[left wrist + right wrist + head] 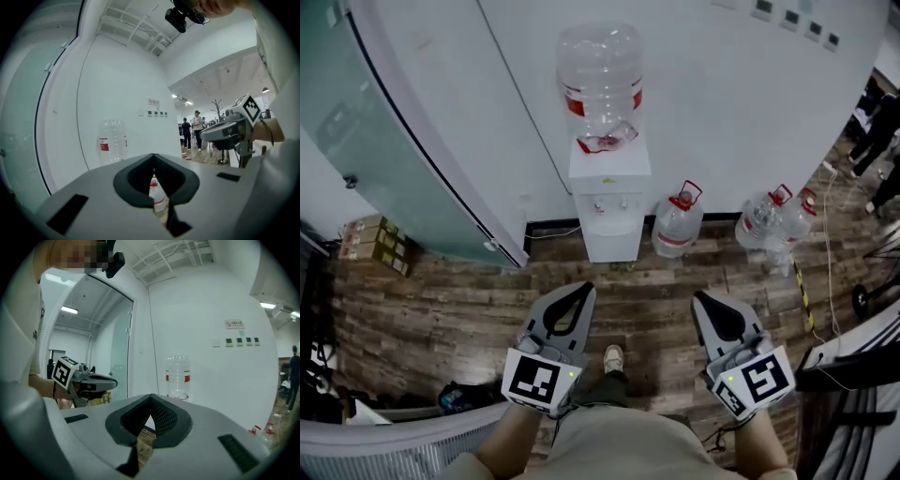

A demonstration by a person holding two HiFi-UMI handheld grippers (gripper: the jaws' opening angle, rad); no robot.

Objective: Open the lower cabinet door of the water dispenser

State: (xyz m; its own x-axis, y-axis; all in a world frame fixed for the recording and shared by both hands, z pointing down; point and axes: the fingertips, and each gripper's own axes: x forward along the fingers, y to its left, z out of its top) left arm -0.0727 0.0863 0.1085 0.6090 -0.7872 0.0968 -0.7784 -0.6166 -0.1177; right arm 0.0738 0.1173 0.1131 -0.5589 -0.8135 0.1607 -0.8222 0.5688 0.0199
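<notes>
The white water dispenser stands against the white wall, with a clear bottle upside down on top. Its lower cabinet door looks shut. Both grippers hang over the wooden floor, well short of the dispenser and pointing towards it. My left gripper is shut and empty, its jaw tips meeting. My right gripper is also shut with nothing held. In both gripper views only the bottle shows above the jaws; the cabinet is hidden behind them.
Spare water bottles stand on the floor right of the dispenser. A glass door sits to the left, with cardboard boxes below it. Cables and furniture crowd the right side. People stand far off.
</notes>
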